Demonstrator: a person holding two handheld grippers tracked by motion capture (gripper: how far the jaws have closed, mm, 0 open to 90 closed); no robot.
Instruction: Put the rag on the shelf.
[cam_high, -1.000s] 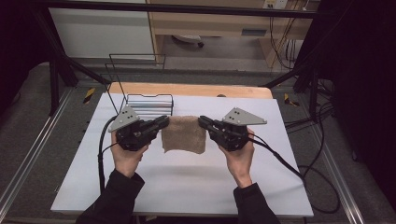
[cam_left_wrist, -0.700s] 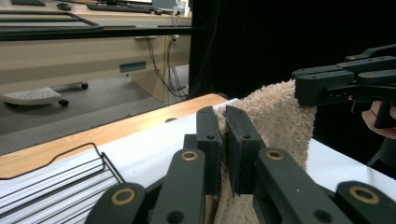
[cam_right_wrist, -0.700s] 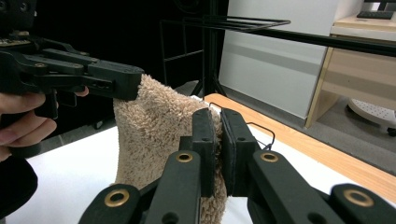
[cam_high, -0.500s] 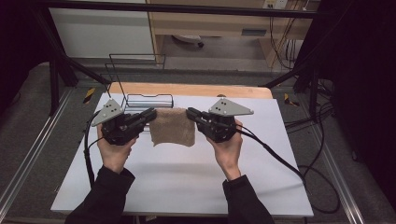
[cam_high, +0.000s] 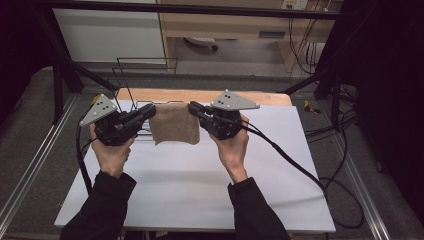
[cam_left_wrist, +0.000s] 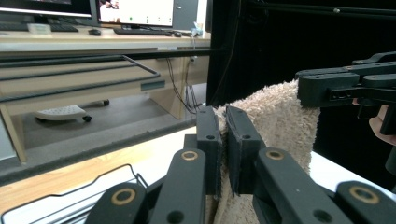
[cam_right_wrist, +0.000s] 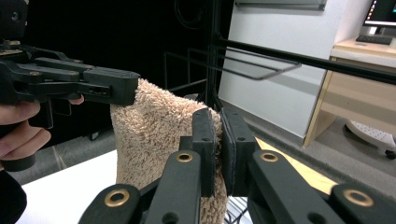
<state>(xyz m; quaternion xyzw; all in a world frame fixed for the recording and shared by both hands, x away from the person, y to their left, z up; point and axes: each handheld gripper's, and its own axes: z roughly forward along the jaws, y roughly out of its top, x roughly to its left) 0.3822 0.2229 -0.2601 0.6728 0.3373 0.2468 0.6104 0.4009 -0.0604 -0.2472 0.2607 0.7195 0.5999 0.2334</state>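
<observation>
A beige terry towel (cam_high: 175, 125) hangs in the air between the two grippers, held by its top corners above the white table (cam_high: 200, 180). My left gripper (cam_high: 150, 109) is shut on the towel's left top corner, and its own view has the pile (cam_left_wrist: 275, 116) pinched between its jaws (cam_left_wrist: 223, 140). My right gripper (cam_high: 192, 107) is shut on the right top corner; its view shows the towel (cam_right_wrist: 154, 126) draped from its jaws (cam_right_wrist: 219, 140) across to the other gripper (cam_right_wrist: 112, 86). The towel's lower edge hangs free.
A black wire rack (cam_high: 135, 90) stands at the table's back left, just behind the towel. A wooden strip (cam_high: 200, 96) runs along the table's far edge. Cables (cam_high: 300, 165) trail from the right gripper over the table's right side.
Both hands have lifted and moved away from the person toward the wire rack, carrying the towel with them. It now hangs higher, its top edge stretched between the grippers.
</observation>
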